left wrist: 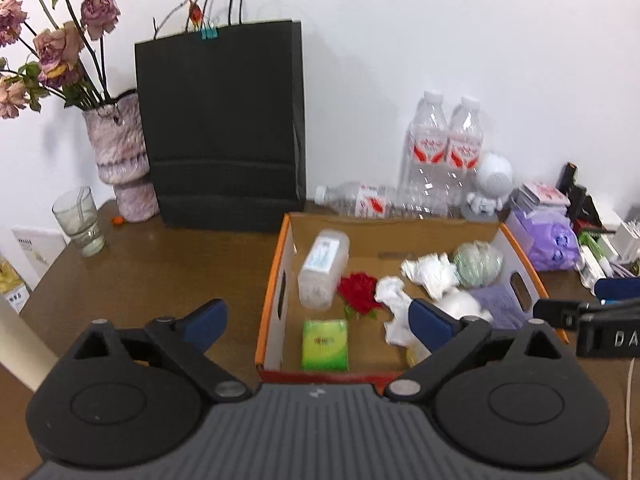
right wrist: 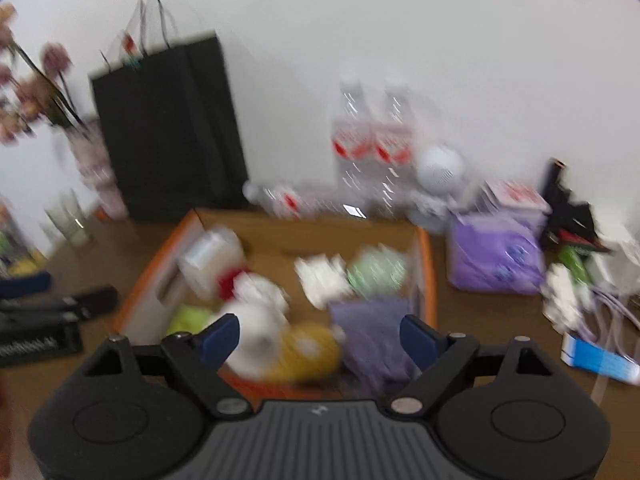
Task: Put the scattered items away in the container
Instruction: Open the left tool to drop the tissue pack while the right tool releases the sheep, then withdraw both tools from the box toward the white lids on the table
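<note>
An orange-rimmed cardboard box (left wrist: 276,280) sits on the brown table and holds a plastic swab jar (left wrist: 324,268), a red flower (left wrist: 358,294), a green tissue pack (left wrist: 325,345), crumpled white tissues (left wrist: 430,272), a green ball (left wrist: 478,262) and a purple cloth (left wrist: 500,304). My left gripper (left wrist: 316,320) is open and empty, above the box's near left corner. My right gripper (right wrist: 320,338) is open and empty above the box's (right wrist: 426,264) near edge; its view is blurred and shows a yellow item (right wrist: 308,350) beside the purple cloth (right wrist: 372,328).
A black paper bag (left wrist: 224,128), a vase of dried roses (left wrist: 120,148) and a glass (left wrist: 80,224) stand at the back left. Water bottles (left wrist: 444,148), a white figurine (left wrist: 490,188) and a purple pack (left wrist: 548,240) lie behind and right of the box. A blue-white tube (right wrist: 600,360) lies right.
</note>
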`<state>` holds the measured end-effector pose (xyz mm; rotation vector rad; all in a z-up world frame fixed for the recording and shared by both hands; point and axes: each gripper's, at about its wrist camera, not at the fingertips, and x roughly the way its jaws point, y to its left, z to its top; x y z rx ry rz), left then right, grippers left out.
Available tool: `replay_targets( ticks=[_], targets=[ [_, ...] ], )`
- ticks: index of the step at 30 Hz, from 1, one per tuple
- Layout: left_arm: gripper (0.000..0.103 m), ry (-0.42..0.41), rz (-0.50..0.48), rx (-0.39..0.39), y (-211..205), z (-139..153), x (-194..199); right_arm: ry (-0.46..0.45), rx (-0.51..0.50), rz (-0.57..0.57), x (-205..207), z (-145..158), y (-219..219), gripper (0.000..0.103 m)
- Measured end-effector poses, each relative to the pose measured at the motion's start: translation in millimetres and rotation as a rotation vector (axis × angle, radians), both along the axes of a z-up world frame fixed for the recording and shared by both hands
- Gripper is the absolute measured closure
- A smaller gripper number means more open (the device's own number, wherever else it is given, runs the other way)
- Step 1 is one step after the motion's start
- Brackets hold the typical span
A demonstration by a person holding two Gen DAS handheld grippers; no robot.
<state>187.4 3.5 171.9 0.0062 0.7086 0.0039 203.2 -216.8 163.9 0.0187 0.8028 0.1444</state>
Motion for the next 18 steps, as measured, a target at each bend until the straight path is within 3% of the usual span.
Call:
replay_targets(
  ticks=[4,12,18],
  targets=[
    [0.000,0.014,-0.005,-0.013,-0.9,3.7,-14.0,0.033,0.001,0.003,-11.1,5.9,-1.7,0.016],
    [0.000,0.021,0.007,-0.036,-4.7,-1.2,-30.7,0.013,-0.001,-0.024,-35.4,1.6,-6.2,0.014],
    [0.000,-0.065,0.006,-0.013,-13.9,-7.7,-55.0,-0.045,0.004,-0.029,-54.8,-3.0,-7.6,0.014]
  ],
)
